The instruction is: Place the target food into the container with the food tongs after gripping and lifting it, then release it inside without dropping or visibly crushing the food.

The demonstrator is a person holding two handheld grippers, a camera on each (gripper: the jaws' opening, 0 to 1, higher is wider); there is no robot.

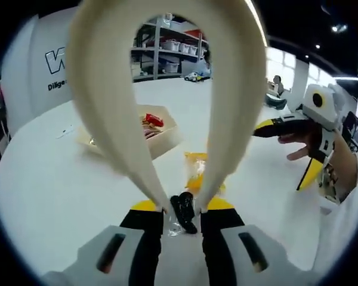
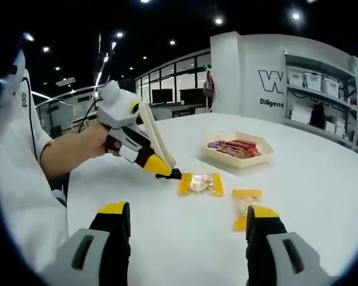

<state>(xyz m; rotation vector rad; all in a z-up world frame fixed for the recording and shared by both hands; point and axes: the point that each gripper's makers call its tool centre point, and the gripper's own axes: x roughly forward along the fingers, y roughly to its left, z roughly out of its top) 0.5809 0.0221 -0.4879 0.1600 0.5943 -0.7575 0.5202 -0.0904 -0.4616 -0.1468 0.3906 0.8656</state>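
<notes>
Left gripper view: left gripper (image 1: pixel 182 210) jaws pinched on cream food tongs (image 1: pixel 167 101), whose loop arches up across the middle and blocks much of what lies ahead. Black tong tips (image 1: pixel 184 213) down at the white table (image 1: pixel 48 185), touching a clear wrapper end; yellow-wrapped snack (image 1: pixel 196 170) just beyond them, partly hidden behind the right tong arm. Beige tray (image 1: pixel 167 138) farther out, red and dark wrapped pieces inside, half masked by the left tong arm. Right gripper (image 1: pixel 289 132) off to the side in a hand (image 1: pixel 304 143), well apart from the food. Shelving with bins at the back. Right gripper view: right gripper (image 2: pixel 188 229) jaws spread wide, nothing between them, hovering over bare table (image 2: pixel 185 256). Second yellow snack (image 2: pixel 246 205) just beside the right jaw; first snack (image 2: pixel 200 183) beyond it, tong tips at its near end. Left gripper and tongs angled down from a hand, sleeve behind. Tray (image 2: pixel 238 156) past the snacks, holding purple and red wrapped items, sitting mid-table with open surface all round; table edge curving far right.
</notes>
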